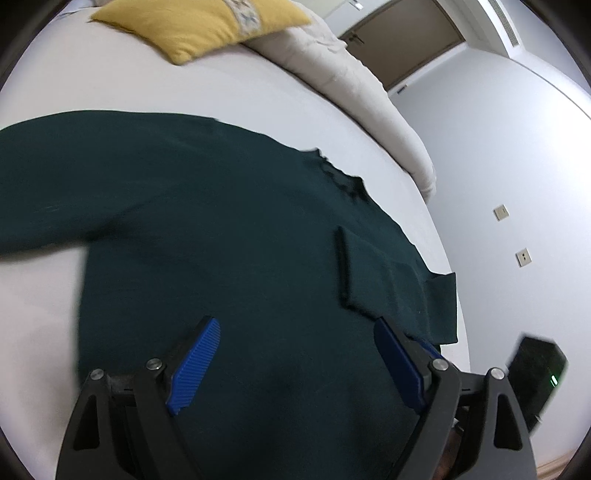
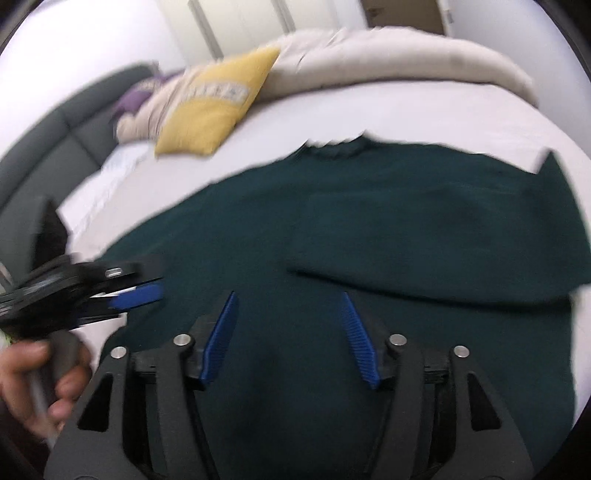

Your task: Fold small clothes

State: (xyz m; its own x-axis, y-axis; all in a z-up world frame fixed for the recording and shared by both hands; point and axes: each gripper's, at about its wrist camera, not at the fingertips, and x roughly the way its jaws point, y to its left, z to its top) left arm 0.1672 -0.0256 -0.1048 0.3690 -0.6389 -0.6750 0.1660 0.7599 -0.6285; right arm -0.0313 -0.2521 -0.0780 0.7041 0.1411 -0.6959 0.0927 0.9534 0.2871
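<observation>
A dark green sweater [image 1: 207, 229] lies flat on the white bed [image 1: 155, 88]. One sleeve [image 1: 373, 273] is folded in over the body, while the other stretches out to the left. My left gripper [image 1: 295, 325] hovers open and empty over the sweater's lower part. In the right wrist view the sweater [image 2: 295, 229] fills the middle, with the folded sleeve [image 2: 424, 243] lying across its right half. My right gripper [image 2: 290, 295] is open and empty above the hem. The left gripper [image 2: 140, 295] shows at the left, held by a hand [image 2: 33, 380].
A yellow cushion [image 1: 199, 22] and a rumpled beige duvet [image 1: 354, 81] lie at the far side of the bed. A grey headboard [image 2: 55, 140] and purple item [image 2: 136, 96] are at the left. A wall with sockets [image 1: 500, 212] and a door are to the right.
</observation>
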